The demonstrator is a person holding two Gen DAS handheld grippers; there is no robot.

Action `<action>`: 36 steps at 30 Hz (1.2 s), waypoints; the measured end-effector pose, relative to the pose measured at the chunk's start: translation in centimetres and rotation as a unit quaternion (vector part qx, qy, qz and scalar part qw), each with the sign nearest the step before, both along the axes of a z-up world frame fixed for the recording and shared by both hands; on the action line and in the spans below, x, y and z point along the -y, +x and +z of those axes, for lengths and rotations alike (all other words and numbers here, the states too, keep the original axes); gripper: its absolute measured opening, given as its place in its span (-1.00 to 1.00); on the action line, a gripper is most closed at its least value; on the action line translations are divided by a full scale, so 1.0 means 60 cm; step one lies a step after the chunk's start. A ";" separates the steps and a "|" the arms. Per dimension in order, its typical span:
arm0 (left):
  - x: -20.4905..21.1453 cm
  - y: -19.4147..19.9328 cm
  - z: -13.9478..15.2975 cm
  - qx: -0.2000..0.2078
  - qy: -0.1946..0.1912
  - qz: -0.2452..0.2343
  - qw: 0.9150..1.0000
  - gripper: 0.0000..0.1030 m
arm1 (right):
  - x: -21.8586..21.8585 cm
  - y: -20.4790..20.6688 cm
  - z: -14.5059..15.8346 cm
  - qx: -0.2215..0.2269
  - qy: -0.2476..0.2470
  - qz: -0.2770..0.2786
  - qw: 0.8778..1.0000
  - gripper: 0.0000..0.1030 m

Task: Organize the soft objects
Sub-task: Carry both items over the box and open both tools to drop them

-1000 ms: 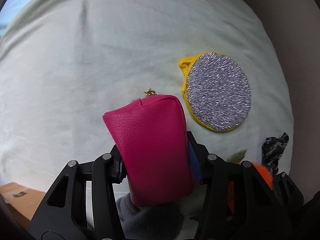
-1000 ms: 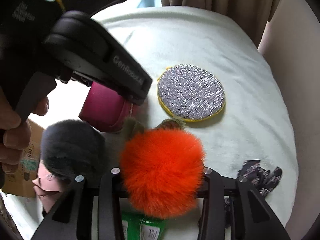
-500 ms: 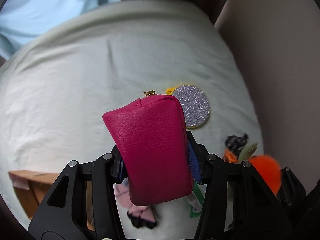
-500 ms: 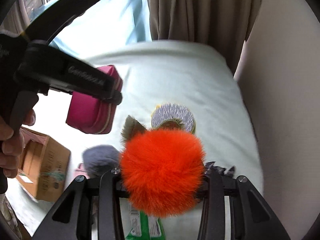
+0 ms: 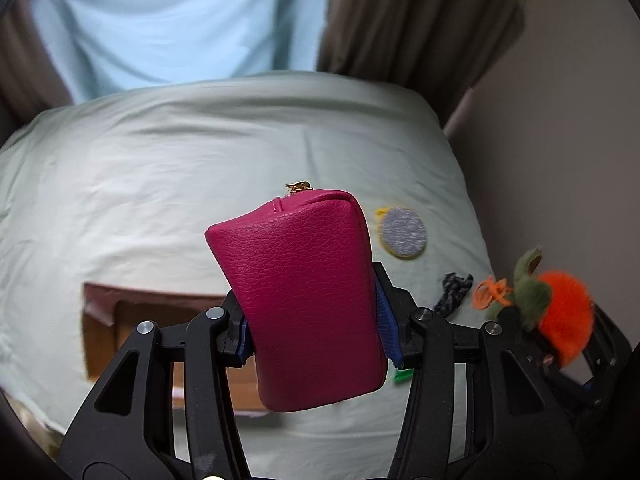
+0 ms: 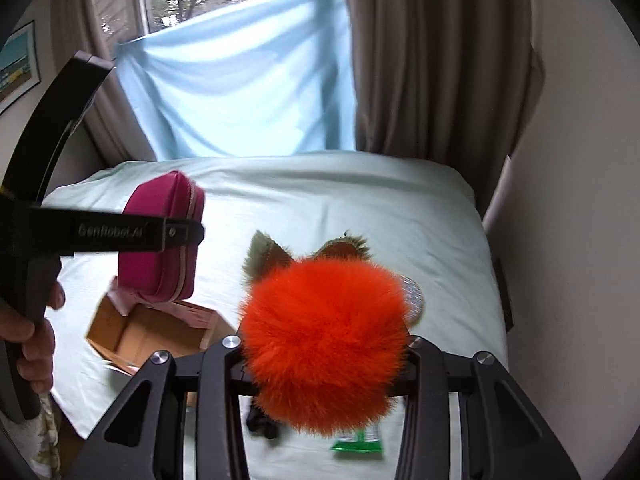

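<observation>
My left gripper is shut on a magenta zip pouch and holds it high above the pale green bed. The pouch and left gripper also show in the right wrist view, above an open cardboard box. My right gripper is shut on a fluffy orange pom-pom with olive ears, also held high; the pom-pom also shows at the right edge of the left wrist view.
The cardboard box lies on the bed's left side. A round silver scrub pad with yellow rim, a dark patterned scrunchie and a green packet lie on the bed. Curtains, a blue sheet and a beige wall stand behind and to the right.
Both grippers have risen well above the bed with their objects held. The scrub pad now looks small and far below. The cardboard box has come into view under the left gripper.
</observation>
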State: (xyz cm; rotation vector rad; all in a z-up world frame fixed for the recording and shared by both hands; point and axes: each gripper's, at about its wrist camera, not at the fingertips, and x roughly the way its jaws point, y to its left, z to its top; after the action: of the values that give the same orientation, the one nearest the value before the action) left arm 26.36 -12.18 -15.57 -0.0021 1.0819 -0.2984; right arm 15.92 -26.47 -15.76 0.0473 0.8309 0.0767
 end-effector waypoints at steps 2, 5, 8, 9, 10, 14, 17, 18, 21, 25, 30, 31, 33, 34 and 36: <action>-0.045 -0.015 0.012 0.003 -0.001 0.013 1.000 -0.13 | -0.034 -0.006 0.019 0.001 0.001 0.007 1.000 -0.29; -0.130 -0.037 0.024 0.002 -0.002 0.032 0.999 -0.13 | -0.087 -0.006 0.040 0.000 0.007 0.013 1.000 -0.29; -0.190 -0.054 0.006 -0.002 0.008 0.042 0.999 -0.13 | -0.143 -0.002 0.043 -0.005 0.012 0.014 1.000 -0.29; -0.220 -0.058 0.002 -0.008 0.010 0.043 0.999 -0.13 | -0.159 0.002 0.040 -0.008 0.016 0.014 1.000 -0.29; -0.242 -0.065 -0.003 -0.011 0.012 0.044 0.999 -0.13 | -0.182 0.003 0.043 -0.011 0.021 0.014 1.000 -0.29; -0.323 -0.068 -0.030 -0.026 0.028 0.038 0.999 -0.13 | -0.259 0.016 0.033 -0.028 0.029 0.007 0.999 -0.29; -0.387 -0.062 -0.055 -0.042 0.034 0.030 0.998 -0.13 | -0.313 0.028 0.020 -0.043 0.033 0.002 0.998 -0.29; -0.395 -0.058 -0.066 -0.046 0.036 0.028 0.998 -0.13 | -0.326 0.031 0.015 -0.049 0.035 0.000 0.998 -0.29; -0.439 -0.042 -0.105 -0.064 0.040 0.015 0.997 -0.13 | -0.368 0.053 -0.017 -0.074 0.044 -0.007 0.996 -0.29; -0.476 -0.019 -0.162 -0.089 0.047 -0.002 0.995 -0.13 | -0.405 0.076 -0.073 -0.117 0.067 -0.024 0.991 -0.29; -0.492 0.006 -0.238 -0.122 0.057 -0.024 0.991 -0.13 | -0.426 0.111 -0.144 -0.167 0.080 -0.041 0.982 -0.29; -0.490 0.009 -0.250 -0.127 0.058 -0.028 0.990 -0.13 | -0.427 0.117 -0.158 -0.178 0.085 -0.046 0.979 -0.29; -0.486 0.016 -0.277 -0.140 0.061 -0.039 0.988 -0.13 | -0.428 0.130 -0.184 -0.198 0.093 -0.058 0.974 -0.29; -0.484 0.018 -0.286 -0.145 0.062 -0.043 0.987 -0.13 | -0.427 0.137 -0.198 -0.210 0.097 -0.063 0.971 -0.29; -0.472 0.021 -0.306 -0.156 0.064 -0.053 0.984 -0.13 | -0.425 0.149 -0.225 -0.232 0.103 -0.070 0.965 -0.29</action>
State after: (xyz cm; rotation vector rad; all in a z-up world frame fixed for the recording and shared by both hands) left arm 27.62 16.13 -33.91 0.1264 1.4146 -0.3307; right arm 24.87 -0.94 -29.29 0.3306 1.2829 0.0178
